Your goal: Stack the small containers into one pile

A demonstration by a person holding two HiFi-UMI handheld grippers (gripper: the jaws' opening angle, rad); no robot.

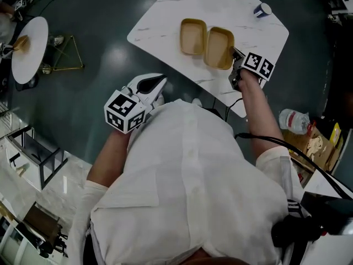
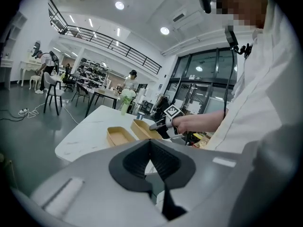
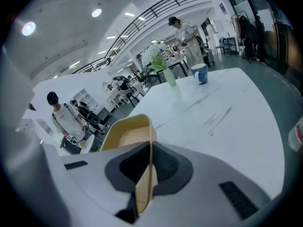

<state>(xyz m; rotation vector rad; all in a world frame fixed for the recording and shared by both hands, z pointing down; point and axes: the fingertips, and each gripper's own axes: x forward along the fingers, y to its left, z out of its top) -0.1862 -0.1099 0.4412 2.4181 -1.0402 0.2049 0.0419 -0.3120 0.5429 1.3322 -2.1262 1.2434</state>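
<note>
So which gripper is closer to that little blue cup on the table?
Right. The right gripper is at the table, shut on a tan container, the cup beyond. The left gripper is off the table, over the floor.

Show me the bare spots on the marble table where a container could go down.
Bare: the left corner of the table, beside the left container, and the far stretch between the two containers and the cup. Crowded: the near edge, where the right gripper has its jaws clamped on the wall of the right container.
</note>
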